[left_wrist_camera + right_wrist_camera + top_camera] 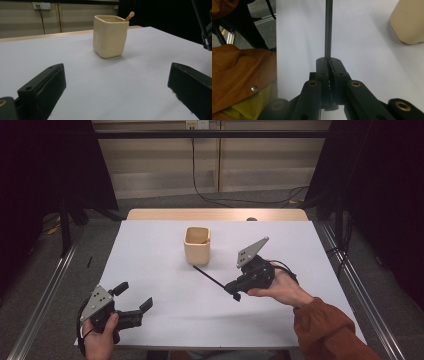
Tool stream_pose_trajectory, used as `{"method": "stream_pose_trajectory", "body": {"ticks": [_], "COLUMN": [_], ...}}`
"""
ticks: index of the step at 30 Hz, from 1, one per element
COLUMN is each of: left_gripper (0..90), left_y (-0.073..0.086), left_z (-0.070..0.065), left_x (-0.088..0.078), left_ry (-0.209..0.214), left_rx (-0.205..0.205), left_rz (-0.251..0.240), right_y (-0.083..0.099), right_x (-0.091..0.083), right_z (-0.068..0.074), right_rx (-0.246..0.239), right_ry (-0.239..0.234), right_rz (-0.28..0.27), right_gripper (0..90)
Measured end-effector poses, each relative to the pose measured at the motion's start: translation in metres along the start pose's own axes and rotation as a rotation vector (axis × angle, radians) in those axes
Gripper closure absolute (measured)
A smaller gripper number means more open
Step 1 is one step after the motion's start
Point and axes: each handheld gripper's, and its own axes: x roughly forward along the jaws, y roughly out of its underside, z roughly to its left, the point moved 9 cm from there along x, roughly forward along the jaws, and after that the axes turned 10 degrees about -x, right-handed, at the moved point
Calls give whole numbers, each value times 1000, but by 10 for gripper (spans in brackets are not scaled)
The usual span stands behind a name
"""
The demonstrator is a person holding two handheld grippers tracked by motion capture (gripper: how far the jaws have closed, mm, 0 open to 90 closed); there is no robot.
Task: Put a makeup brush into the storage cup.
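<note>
A beige square cup [197, 245] stands mid-table; in the left gripper view the cup [110, 36] has a wooden stick [130, 16] with a rounded tip leaning out of it. My right gripper [232, 289] is right of the cup and shut on a thin black rod [210, 277]. The rod's far end points at the cup's base. In the right gripper view the right gripper [328, 61] clamps the rod [328, 30], with the cup [409, 22] at the upper right. My left gripper [135, 295] rests open at the front left, and the left gripper [117, 72] faces the cup with nothing between its jaws.
The white tabletop [160, 270] has bare room all around the cup. A wooden strip [215, 214] runs along the far edge. Metal rails [45, 285] flank both sides. An orange sleeve [237, 72] lies close to the right gripper.
</note>
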Motion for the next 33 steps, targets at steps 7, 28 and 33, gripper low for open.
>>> {"method": "stream_pose_trajectory", "body": {"ticks": [7, 28, 33], "left_gripper": [17, 15, 15], "left_y": [2, 2, 3], "left_z": [-1, -1, -1], "left_x": [1, 1, 1], "left_ry": [5, 11, 13], "left_rx": [10, 12, 15], "left_rz": [15, 15, 25], "right_y": [0, 20, 21], "right_x": [1, 13, 14], "right_z": [-2, -1, -1], "right_rx": [-26, -60, -62], "right_ry": [4, -44, -53], "right_rz": [85, 385, 411], "right_gripper": [860, 860, 860]}}
